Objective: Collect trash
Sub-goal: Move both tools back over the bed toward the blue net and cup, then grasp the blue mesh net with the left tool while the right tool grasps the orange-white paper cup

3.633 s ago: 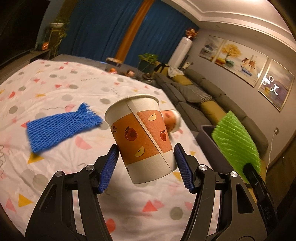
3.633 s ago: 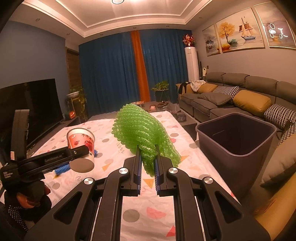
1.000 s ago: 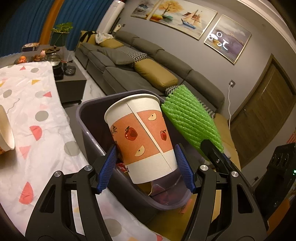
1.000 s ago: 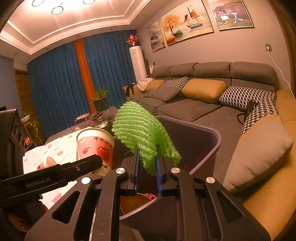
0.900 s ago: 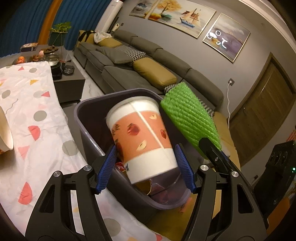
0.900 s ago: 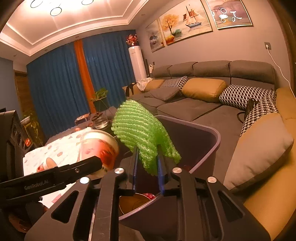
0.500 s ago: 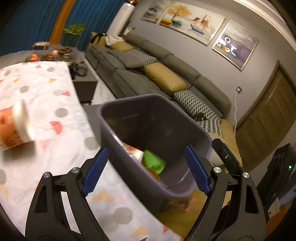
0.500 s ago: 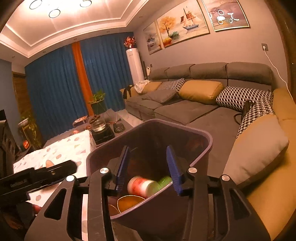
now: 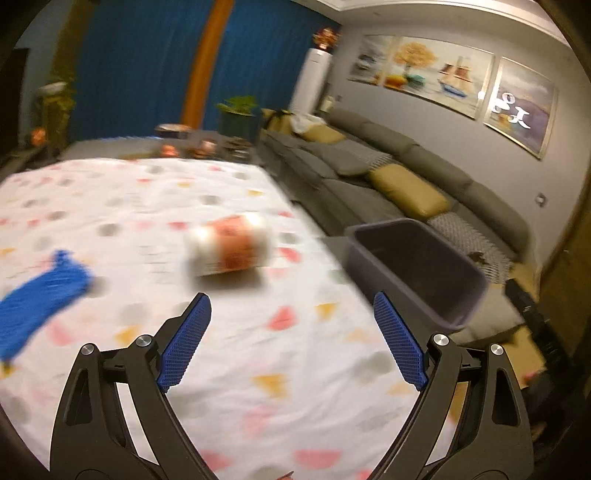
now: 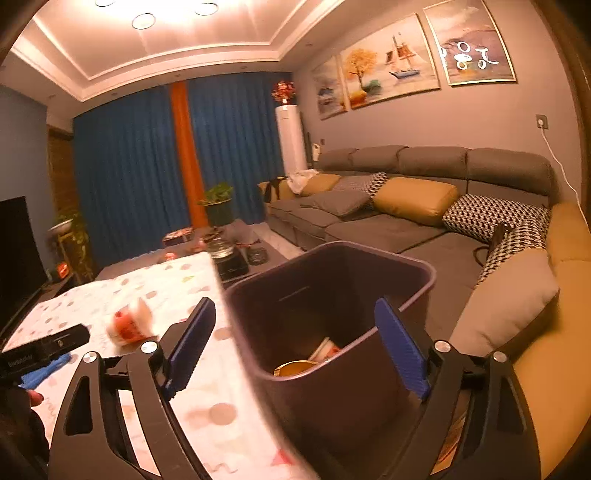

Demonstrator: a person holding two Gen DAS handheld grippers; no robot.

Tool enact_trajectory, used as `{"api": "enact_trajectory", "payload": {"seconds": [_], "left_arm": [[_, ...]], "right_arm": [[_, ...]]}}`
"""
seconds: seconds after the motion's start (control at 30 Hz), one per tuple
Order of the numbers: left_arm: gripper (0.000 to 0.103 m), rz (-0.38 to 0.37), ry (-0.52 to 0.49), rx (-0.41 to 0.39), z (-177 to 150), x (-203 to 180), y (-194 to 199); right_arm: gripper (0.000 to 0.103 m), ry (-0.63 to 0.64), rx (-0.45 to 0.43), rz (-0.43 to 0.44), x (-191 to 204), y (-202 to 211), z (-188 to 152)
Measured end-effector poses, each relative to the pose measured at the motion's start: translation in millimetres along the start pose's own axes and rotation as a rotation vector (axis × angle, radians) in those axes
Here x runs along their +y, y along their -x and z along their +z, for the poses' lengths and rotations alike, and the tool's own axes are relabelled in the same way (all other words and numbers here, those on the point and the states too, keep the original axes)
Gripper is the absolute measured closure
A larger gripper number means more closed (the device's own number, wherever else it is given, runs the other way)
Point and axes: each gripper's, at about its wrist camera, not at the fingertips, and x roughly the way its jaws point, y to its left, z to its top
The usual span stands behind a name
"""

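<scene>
Left fingers: spreading wider, empty; orange cup released.
Left view: now faces table, where a paper cup lies sideways; blue net at left.
Right fingers: opening, green net gone.
Right view: bin below, trash inside.

Warm ceiling lights glare bright. The left wrist view is dim and blurry. Edges curve dark.

Matt plastic bin, smooth-walled. Printed cloth covers the tabletop. A paper cup lies on it; at 9 o'clock, blue foam net, rough. Tongs' blue pads are ribbed.
</scene>
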Motion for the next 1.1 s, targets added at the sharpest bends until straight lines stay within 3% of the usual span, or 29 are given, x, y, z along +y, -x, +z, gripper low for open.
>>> {"api": "enact_trajectory", "payload": {"seconds": [0.47,0.73,1.03,1.1], "left_arm": [[0.015,0.345,0.204,-0.045,-32,173,95],[0.016,0.323,0.348,-0.018,-46,233,101],[0.040,0.209,0.491,0.038,-46,263,73],[0.052,0.195,0.521,0.043,-45,267,68]], "right_arm": [[0.017,0.084,0.047,0.207,114,13,-23],[0.017,0.114,0.064,0.260,153,15,-36],[0.017,0.124,0.066,0.259,165,6,-35],[0.017,0.126,0.070,0.259,165,4,-36]]}}
